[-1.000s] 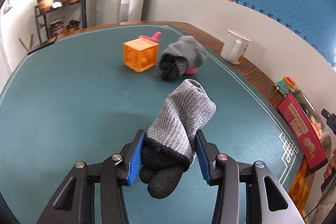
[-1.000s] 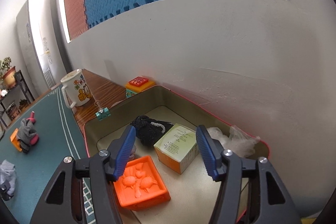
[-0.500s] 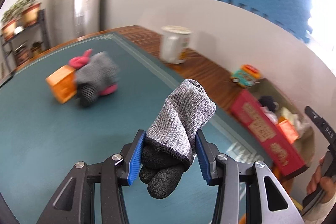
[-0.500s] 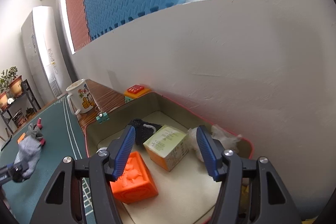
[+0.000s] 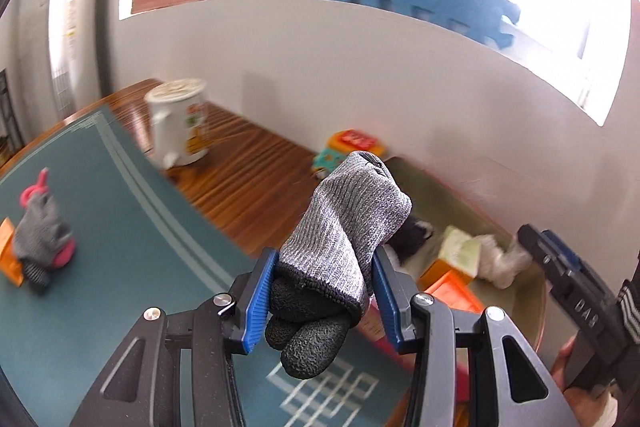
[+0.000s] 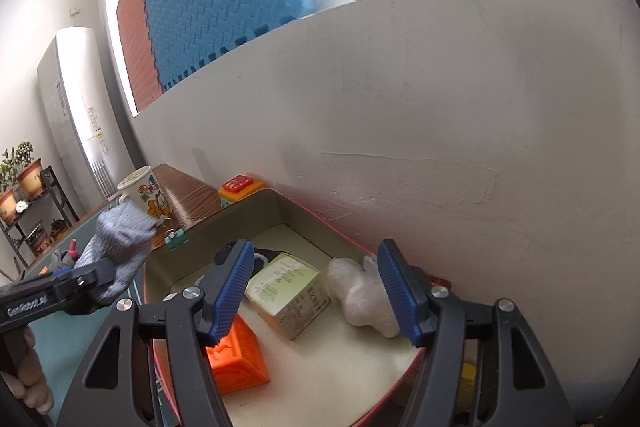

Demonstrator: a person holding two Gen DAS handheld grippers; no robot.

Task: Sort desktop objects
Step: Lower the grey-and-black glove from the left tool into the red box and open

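My left gripper [image 5: 322, 297] is shut on a grey knit glove with black fingertips [image 5: 344, 227] and holds it in the air near the red-rimmed tin box [image 5: 532, 311]. The glove also shows in the right wrist view [image 6: 116, 243]. My right gripper [image 6: 316, 291] is open and empty, hovering over the box [image 6: 296, 211]. In the box lie an orange cube [image 6: 236, 359], a small carton [image 6: 288, 291], a white plastic bundle [image 6: 360, 291] and a black item [image 6: 224, 257]. A second grey glove [image 5: 40, 227] lies on the green mat over a pink toy.
A white cartoon mug [image 5: 180, 123] stands on the wooden table edge. A colourful toy [image 5: 348, 143] sits behind the box by the white wall. A teal binder clip [image 6: 176, 239] lies by the box's corner. An orange block [image 5: 8, 259] lies beside the second glove.
My left gripper has swung right with the glove, from over the mat toward the box. My right gripper has stayed open over the box, tilting up slightly.
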